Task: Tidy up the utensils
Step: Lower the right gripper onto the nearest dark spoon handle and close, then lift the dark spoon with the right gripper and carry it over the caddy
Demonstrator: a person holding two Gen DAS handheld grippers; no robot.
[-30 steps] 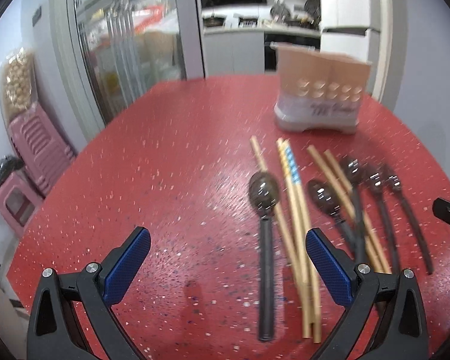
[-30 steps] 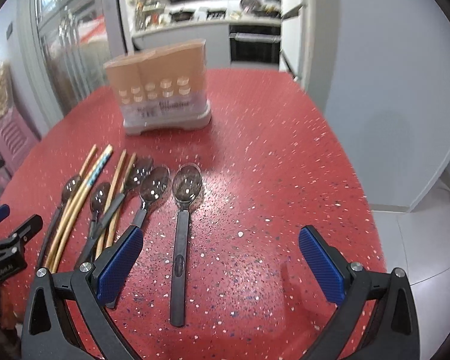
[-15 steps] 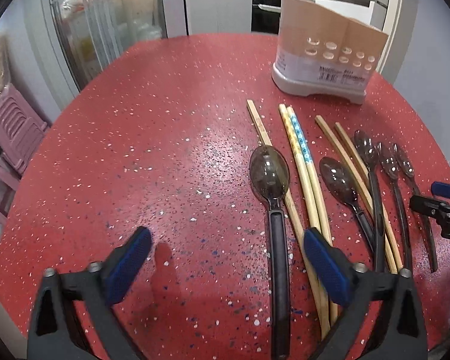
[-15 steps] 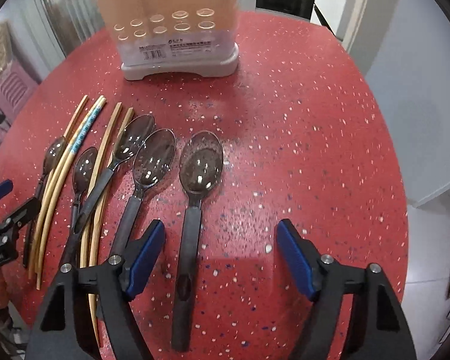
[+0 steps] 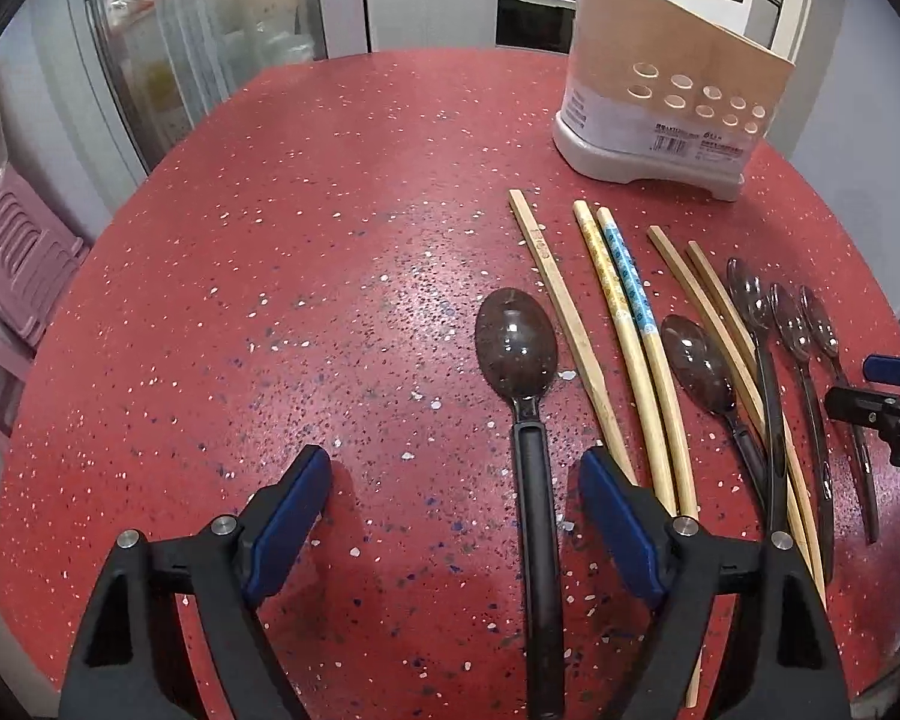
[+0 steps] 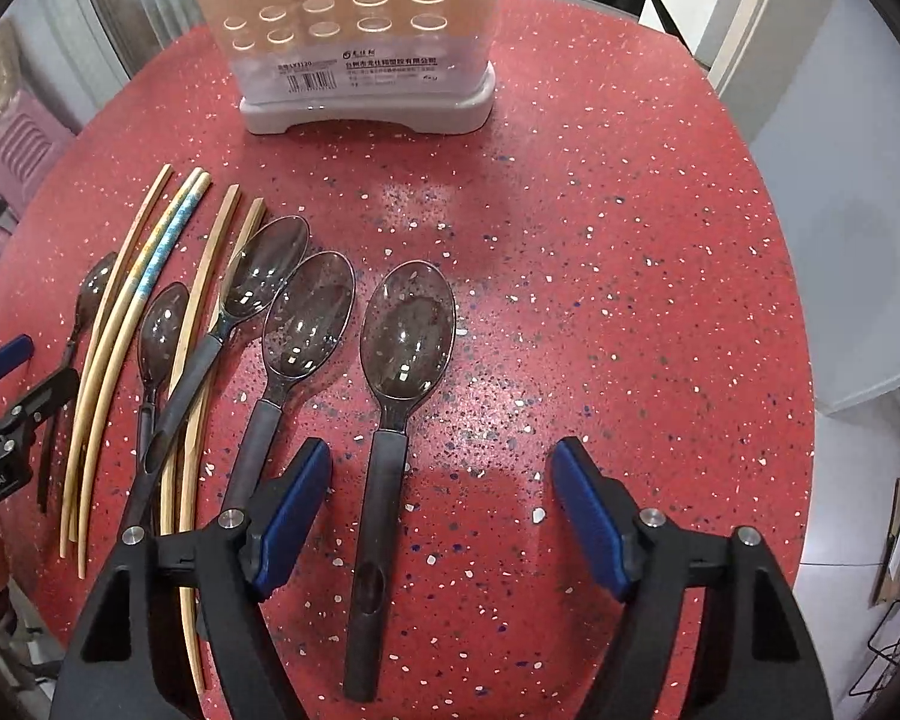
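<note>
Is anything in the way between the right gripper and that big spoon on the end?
Nothing visible blocks it. The right gripper is open, and the end spoon has its handle lying between the fingers. The neighbouring spoon lies beside it, apart.

five dark translucent spoons with black handles lie flat on the red speckled table, bowls up and pointing toward the utensil holder (image 6: pixel 366 54). the rightmost spoon (image 6: pixel 411 333) lies alone, apart from the others, and the second spoon (image 6: pixel 306 315) is just beside it. a third spoon (image 6: pixel 258 282) lies slanted, its handle crossing over two plain wooden chopsticks (image 6: pixel 210 276). a smaller spoon (image 6: pixel 162 330) lies between these and a patterned chopstick pair (image 6: pixel 162 252), one with a blue band. the leftmost spoon (image 5: pixel 515 348) lies beside a single plain chopstick (image 5: pixel 561 306). the holder is beige with round holes on a grey base and stands upright at the far side.
</note>
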